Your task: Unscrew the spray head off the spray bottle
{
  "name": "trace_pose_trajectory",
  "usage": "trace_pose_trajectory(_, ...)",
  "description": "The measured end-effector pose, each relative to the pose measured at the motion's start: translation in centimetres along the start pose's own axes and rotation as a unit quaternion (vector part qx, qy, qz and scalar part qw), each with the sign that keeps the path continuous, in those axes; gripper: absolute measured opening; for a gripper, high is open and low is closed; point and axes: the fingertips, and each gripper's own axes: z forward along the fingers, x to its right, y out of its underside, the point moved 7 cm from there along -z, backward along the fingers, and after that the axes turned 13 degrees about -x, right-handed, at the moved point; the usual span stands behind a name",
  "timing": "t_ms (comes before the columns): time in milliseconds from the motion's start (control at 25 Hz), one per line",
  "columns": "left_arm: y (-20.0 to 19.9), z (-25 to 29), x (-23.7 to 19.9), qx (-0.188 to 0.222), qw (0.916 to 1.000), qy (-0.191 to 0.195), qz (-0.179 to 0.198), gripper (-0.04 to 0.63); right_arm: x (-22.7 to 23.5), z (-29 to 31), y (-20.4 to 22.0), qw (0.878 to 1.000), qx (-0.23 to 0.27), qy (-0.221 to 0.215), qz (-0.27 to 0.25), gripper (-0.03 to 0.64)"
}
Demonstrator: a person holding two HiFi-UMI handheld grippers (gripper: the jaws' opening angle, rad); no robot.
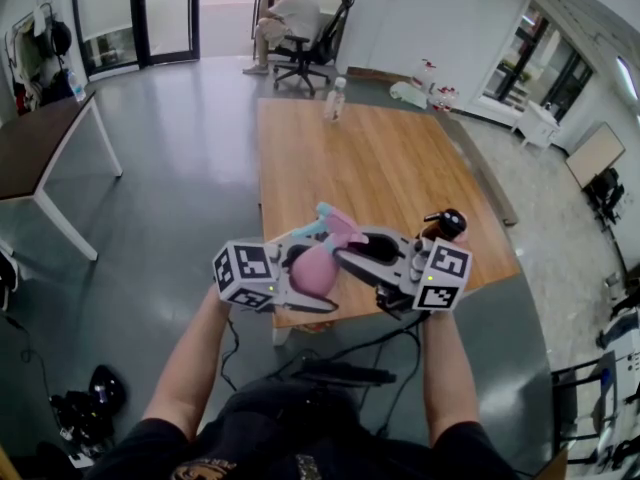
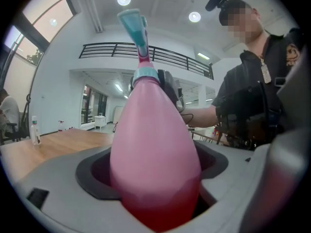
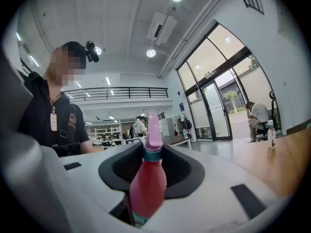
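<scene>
my left gripper [image 2: 154, 164] is clamped on the fat pink body of the spray bottle [image 2: 153, 144], pads tight on both sides, base toward the camera. in that view the bottle runs up to 12 o'clock, ends in a teal collar [image 2: 146, 75], and the spray head [image 2: 138, 38] above it leans to 11 o'clock. the collar sits on the neck, head on the bottle.

my right gripper [image 3: 150, 171] comes in from the opposite side. its jaws are closed on the spray head, red-pink part between the dark pads, a teal ring above that, a paler pink tip at 12 o'clock.

head view: both grippers meet in the air over the 6 o'clock edge of the wooden table [image 1: 390, 168]. left gripper is at 9 o'clock of the bottle, right at 3 o'clock. the bottle is held by the grippers only, off the tabletop.

further out: a small clear bottle [image 1: 335, 98] stands at the table's 12 o'clock edge. past it a person [image 1: 290, 13] sits on an office chair [image 1: 300, 53]. a dark table [image 1: 40, 143] is at 10 o'clock.
</scene>
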Motion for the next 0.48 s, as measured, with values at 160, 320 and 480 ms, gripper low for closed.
trace_pose_trajectory(160,0.11,-0.05,0.52,0.001,0.9997,0.022,0.005,0.436,-0.26,-0.09,0.22,1.0,0.0,-0.022,-0.005,0.13)
trace_pose_trajectory(320,0.27,-0.05,0.47,0.003,0.9999,0.015,0.001,0.436,-0.24,0.05,0.26,1.0,-0.002,-0.016,-0.011,0.13)
trace_pose_trajectory(480,0.38,-0.5,0.29,0.008,0.9997,0.022,-0.002,0.436,-0.06,-0.23,-0.21,1.0,0.007,-0.024,-0.011,0.13)
